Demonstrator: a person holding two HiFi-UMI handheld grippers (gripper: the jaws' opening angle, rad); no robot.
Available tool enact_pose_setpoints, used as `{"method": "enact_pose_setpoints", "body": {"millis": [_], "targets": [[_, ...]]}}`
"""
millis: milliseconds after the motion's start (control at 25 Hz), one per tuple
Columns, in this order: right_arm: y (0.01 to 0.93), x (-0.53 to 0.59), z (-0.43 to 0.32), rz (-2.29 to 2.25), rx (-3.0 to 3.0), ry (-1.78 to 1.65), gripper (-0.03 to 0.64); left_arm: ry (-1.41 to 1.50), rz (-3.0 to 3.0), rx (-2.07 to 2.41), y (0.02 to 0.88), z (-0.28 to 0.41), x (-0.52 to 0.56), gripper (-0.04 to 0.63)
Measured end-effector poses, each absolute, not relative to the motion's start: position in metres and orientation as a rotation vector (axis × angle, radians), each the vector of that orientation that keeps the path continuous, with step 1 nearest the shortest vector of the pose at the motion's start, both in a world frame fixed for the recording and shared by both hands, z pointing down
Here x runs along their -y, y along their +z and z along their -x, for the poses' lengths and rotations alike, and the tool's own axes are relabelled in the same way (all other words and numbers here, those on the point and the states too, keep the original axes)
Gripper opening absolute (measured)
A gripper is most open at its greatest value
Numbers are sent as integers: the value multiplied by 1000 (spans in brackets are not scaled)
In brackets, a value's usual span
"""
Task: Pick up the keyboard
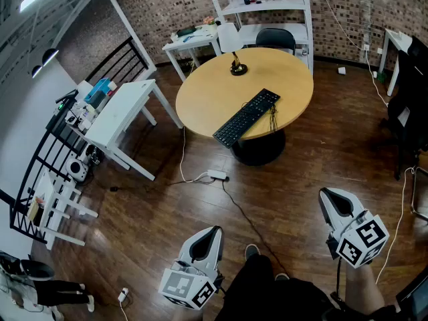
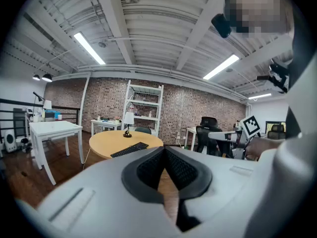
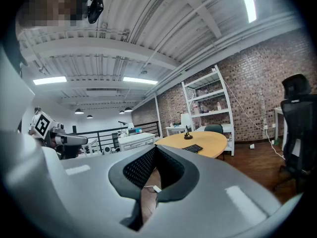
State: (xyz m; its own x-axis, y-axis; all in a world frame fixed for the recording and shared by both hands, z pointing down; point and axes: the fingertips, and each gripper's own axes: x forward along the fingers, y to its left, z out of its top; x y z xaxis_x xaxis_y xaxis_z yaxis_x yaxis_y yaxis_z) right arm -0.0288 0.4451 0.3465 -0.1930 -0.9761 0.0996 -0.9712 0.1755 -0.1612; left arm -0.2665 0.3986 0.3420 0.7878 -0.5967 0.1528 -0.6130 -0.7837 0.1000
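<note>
Left gripper (image 1: 208, 241) (image 2: 165, 152): jaws pressed together, nothing between them. It sits at 6 o'clock in the head view, low over the wood floor (image 1: 154, 212), aimed towards 12.

Right gripper (image 1: 331, 200) (image 3: 155, 150): jaws also pressed together and empty. It sits at about 4 o'clock in the head view, well apart from the left one, aimed towards 11.

Between the two, at the bottom edge, are the person's dark legs and a shoe (image 1: 251, 251).

The keyboard (image 1: 246, 118) (image 2: 130, 149) (image 3: 192, 148) is black and lies untouched on the round table (image 1: 200, 92), well apart from both grippers, towards 12 o'clock from them. It lies diagonally across the table's 6 o'clock part, running from 7 to 1, its near end at the rim.

A small lamp (image 1: 237, 65) stands at the table's 12 o'clock side. A power strip (image 1: 217, 174) lies on the floor at 7 o'clock from the table. A white desk (image 1: 124, 112) stands at 9 o'clock, a white shelf (image 1: 267, 5) and a black chair (image 1: 275, 37) beyond at 12.
</note>
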Motion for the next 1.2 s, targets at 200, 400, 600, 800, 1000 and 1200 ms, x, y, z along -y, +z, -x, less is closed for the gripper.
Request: {"method": "enact_pose_setpoints", "body": {"millis": [200, 400, 600, 800, 1000, 1200], "targets": [[334, -390, 43, 2000, -2399, -294, 2, 168, -2815, 950, 336, 278, -334, 34], [329, -344, 46, 2042, -2366, -292, 2, 143, -2835, 919, 330, 284, -275, 35], [326, -297, 45, 2089, -2337, -285, 2, 115, -2831, 894, 328, 287, -220, 35], [330, -256, 48, 2116, -2323, -298, 2, 122, -2822, 864, 340, 291, -176, 34], [341, -228, 46, 2112, -2355, -336, 2, 111, -2786, 875, 353, 284, -140, 35], [341, -201, 20, 2039, -2425, -313, 2, 133, -2748, 936, 363, 259, -120, 35]]}}
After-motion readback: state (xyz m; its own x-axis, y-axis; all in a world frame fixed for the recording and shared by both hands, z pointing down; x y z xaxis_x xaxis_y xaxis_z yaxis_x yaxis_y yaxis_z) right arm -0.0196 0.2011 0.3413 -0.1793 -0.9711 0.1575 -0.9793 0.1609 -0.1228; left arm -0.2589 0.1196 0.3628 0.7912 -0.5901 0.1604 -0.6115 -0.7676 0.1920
